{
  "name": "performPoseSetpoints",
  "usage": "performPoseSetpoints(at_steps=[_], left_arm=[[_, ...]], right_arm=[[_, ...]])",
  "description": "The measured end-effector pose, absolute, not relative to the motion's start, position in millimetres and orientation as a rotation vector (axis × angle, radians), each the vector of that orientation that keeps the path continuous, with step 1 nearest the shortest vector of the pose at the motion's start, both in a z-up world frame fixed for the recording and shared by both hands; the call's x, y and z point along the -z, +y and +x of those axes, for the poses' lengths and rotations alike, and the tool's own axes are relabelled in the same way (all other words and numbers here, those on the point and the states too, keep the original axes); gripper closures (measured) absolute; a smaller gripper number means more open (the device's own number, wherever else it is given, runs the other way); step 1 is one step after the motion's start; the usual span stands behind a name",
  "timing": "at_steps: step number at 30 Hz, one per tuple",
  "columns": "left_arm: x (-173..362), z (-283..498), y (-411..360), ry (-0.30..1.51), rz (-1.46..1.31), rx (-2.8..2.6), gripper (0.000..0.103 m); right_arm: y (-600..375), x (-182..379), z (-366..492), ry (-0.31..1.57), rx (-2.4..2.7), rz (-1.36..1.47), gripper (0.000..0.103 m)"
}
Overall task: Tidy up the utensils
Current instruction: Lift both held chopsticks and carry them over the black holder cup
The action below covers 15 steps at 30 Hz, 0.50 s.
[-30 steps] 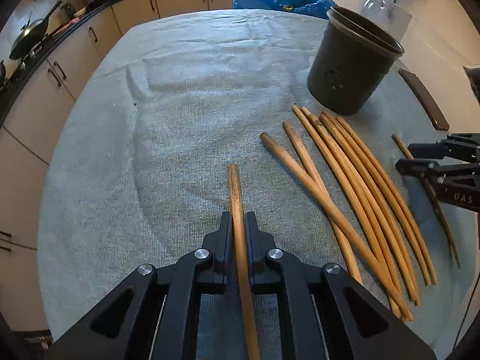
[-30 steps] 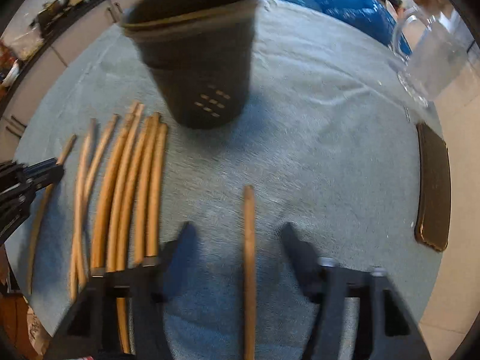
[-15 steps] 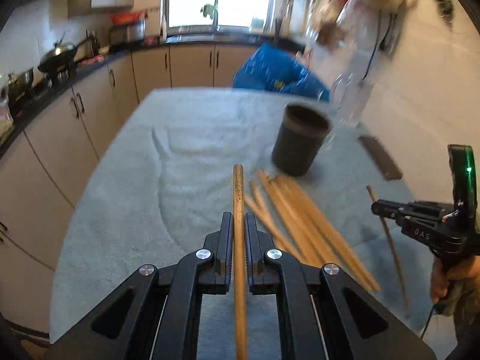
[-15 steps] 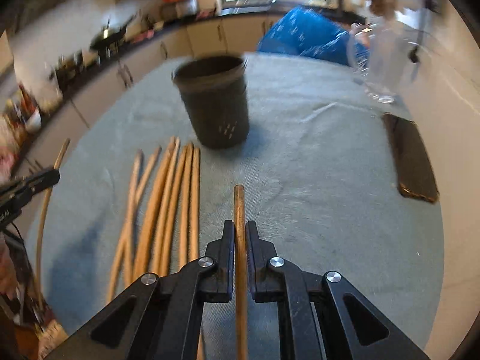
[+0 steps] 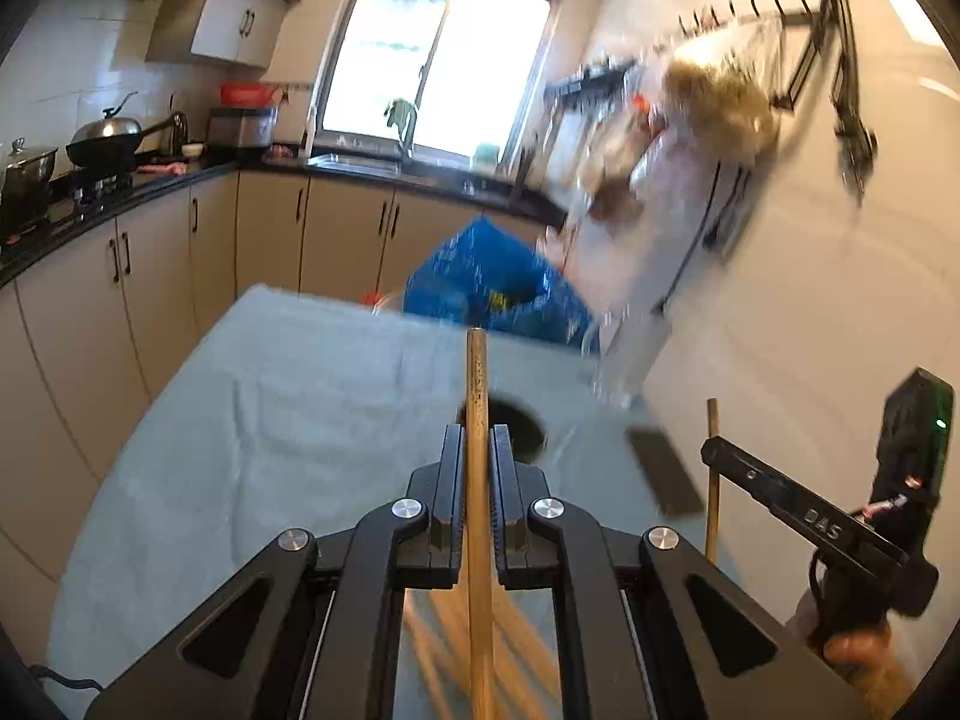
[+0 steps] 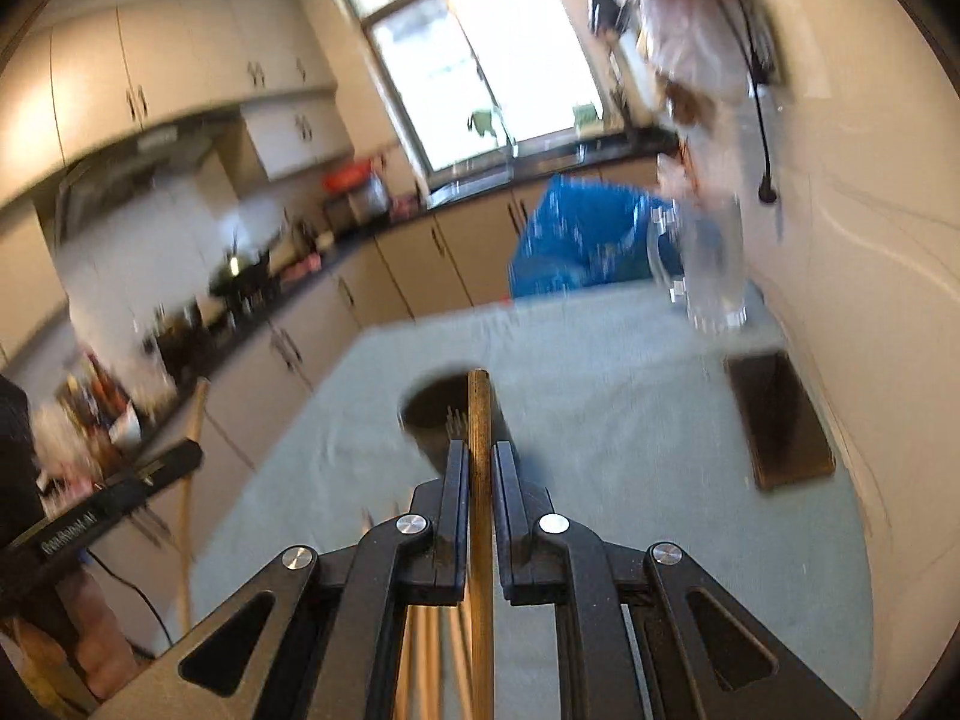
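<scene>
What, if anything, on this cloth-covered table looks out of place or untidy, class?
Loose chopsticks lie on the cloth rather than in the dark holder. Each gripper, left and right, clamps one chopstick. Nothing looks spilled or broken, though the frames are blurred.

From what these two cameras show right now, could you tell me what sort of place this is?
A home kitchen, most likely: a wok sits on the stove, a sink lies under the window, and cabinets line the counter.
</scene>
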<state>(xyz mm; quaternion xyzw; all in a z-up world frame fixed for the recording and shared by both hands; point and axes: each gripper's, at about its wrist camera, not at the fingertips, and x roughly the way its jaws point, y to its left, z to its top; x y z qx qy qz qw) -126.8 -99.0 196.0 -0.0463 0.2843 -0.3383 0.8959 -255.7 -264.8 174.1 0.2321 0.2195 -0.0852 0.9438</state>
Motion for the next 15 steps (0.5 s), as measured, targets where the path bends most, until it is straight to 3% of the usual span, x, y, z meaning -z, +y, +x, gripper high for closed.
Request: performPoseSetpoints(at_steps=[6, 15], left_arm=[[-228, -79, -143, 0.482, -0.145, 0.678, 0.096], [-242, -12, -200, 0.4, -0.22, 0.664, 0.096]], right_arm=[[-280, -220, -209, 0.261, 0.173, 0.508, 0.095], [-313, -230, -139, 0.112, 0.254, 0.566, 0.095]])
